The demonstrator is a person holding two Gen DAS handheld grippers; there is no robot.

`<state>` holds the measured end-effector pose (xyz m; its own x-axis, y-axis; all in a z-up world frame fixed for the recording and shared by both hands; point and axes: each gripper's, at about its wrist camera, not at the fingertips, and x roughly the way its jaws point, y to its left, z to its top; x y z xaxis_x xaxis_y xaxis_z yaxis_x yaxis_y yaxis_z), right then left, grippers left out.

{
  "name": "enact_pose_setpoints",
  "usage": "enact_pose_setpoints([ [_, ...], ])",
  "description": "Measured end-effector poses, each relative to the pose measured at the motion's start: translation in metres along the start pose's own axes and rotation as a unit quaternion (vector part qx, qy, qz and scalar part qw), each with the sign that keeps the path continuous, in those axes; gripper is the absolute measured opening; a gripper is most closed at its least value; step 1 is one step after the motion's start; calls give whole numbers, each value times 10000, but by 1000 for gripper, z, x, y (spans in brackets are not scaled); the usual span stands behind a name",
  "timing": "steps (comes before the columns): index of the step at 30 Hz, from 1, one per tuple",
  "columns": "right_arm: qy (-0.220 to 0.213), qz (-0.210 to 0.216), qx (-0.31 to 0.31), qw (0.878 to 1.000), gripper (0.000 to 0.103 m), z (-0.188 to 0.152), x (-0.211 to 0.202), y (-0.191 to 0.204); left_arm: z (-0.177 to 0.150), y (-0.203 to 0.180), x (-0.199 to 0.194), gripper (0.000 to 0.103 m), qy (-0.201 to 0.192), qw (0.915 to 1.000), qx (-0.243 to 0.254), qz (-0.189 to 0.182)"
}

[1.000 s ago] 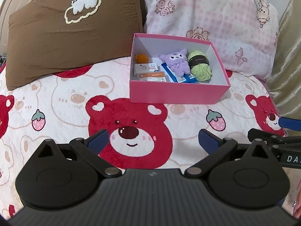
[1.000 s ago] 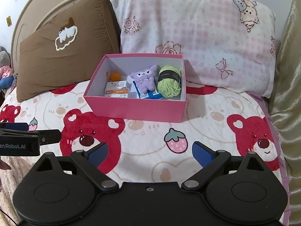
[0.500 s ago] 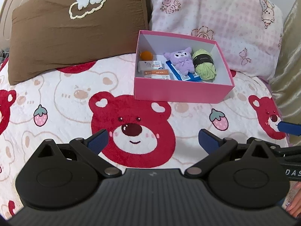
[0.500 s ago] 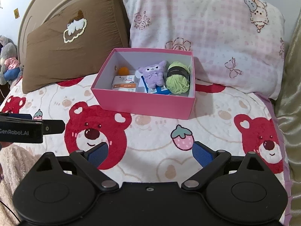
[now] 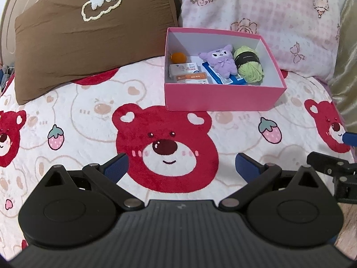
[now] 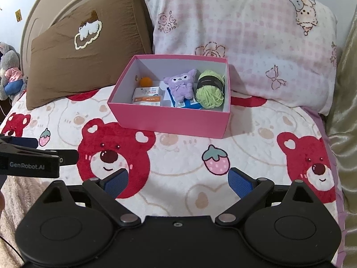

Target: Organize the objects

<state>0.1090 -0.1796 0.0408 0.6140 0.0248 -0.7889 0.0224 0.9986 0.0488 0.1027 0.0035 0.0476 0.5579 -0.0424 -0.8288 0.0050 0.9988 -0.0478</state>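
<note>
both my left gripper (image 5: 180,164) and right gripper (image 6: 177,182) spread empty; a careless reach could tip the light pink box (image 6: 169,120) on soft bedding.

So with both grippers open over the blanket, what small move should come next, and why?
Probably ease the right gripper forward toward the pink box. Both it and the left gripper are open and empty. The green yarn ball, purple plush, orange ball and packets all lie inside it.
</note>
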Motion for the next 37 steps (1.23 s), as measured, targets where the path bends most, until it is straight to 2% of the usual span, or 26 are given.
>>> enact_pose_setpoints([
  [7,-31,-44,-15,10000,98,0,-2,-2,0,-3,3,103,47,9999,7,140],
  [11,-208,-254,-152,9993,98,-2,-10,4,1,-3,6,103,115,9998,1,164],
  [15,-159,-237,-204,9994,98,-4,-12,5,0,-2,5,103,90,9998,-28,188],
  [37,1,-316,-143,9994,98,-5,-6,1,-2,-1,2,103,200,9997,-98,-90],
])
